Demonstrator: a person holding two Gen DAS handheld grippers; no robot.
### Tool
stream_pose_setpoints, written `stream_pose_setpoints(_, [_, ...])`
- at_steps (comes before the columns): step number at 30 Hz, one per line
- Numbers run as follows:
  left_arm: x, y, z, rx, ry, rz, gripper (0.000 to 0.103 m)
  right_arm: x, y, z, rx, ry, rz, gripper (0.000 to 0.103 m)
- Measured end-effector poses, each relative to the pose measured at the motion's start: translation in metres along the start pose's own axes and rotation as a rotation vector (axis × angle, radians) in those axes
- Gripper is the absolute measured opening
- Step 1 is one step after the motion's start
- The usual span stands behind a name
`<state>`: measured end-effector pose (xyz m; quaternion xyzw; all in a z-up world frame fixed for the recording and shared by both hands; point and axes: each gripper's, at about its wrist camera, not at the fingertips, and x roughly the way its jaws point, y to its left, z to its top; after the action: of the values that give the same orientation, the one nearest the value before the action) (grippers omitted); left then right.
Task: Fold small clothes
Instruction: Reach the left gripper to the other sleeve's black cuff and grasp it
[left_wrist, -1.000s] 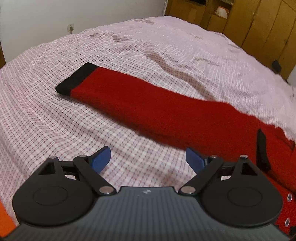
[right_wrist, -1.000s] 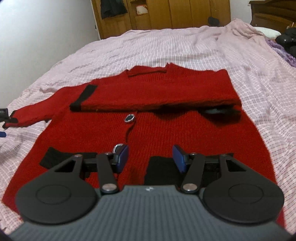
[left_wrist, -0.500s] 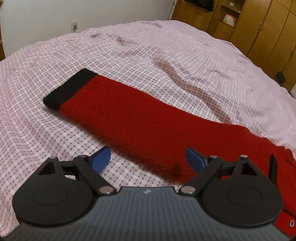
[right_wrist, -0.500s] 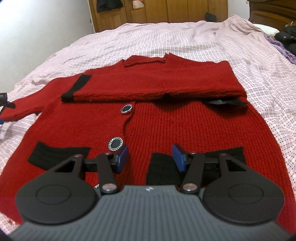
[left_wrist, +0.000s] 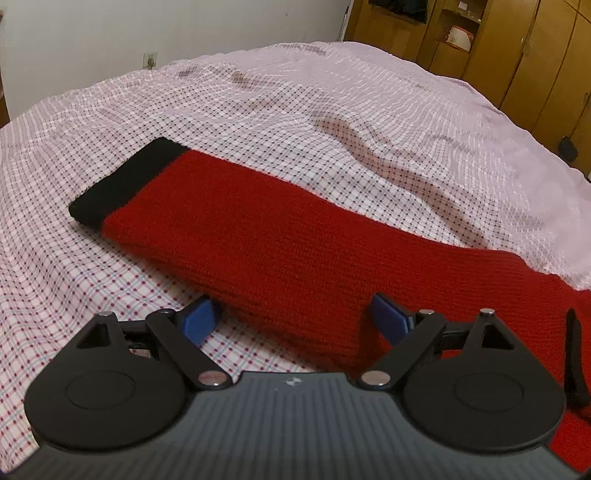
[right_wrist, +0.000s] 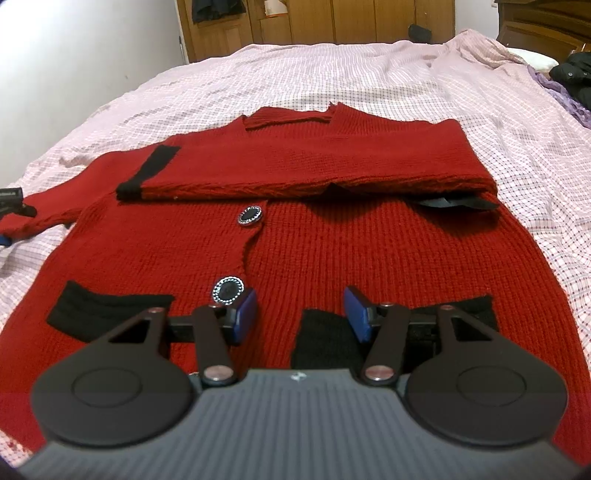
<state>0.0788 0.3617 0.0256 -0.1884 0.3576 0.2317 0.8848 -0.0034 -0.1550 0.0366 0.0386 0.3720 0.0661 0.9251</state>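
Open checked bedsheet (left_wrist: 110, 280) lay clear to the left of the outstretched red sleeve (left_wrist: 280, 236) and beyond it. On the far right of the bed, dark clothing (right_wrist: 572, 77) crowded the edge

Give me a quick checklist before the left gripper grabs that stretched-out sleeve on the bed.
1. left gripper open, nothing between its jaws: ok.
2. outstretched sleeve lies flat on the checked bedsheet: ok.
3. Left jaws straddle the sleeve's near edge: ok.
4. other sleeve already folded across the cardigan: ok.
5. right gripper open, clamping nothing: ok.
6. Pads touching the knit: cannot tell.
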Motion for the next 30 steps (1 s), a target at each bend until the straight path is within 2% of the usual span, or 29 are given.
stream_pose_setpoints(16, [0.01,-0.002,0.005,0.033,-0.048,0.007,0.091,0.002,-0.001,-0.001,0.003,-0.005,-0.001,0.056])
stream_pose_setpoints(22, [0.013,-0.005,0.007,0.052,-0.069,0.015,0.079,0.003,-0.002,-0.001,0.004,-0.004,-0.002,0.057])
stream_pose_setpoints(24, [0.013,-0.004,0.007,0.051,-0.073,0.016,0.068,0.003,-0.002,-0.001,0.009,-0.002,-0.001,0.057])
stream_pose_setpoints(26, [0.013,-0.003,0.008,0.044,-0.079,0.014,0.062,0.003,-0.001,-0.001,0.013,0.0,-0.002,0.057])
stream_pose_setpoints(30, [0.016,0.001,0.01,0.02,-0.077,-0.001,0.061,0.004,0.0,0.0,0.015,0.007,-0.01,0.057])
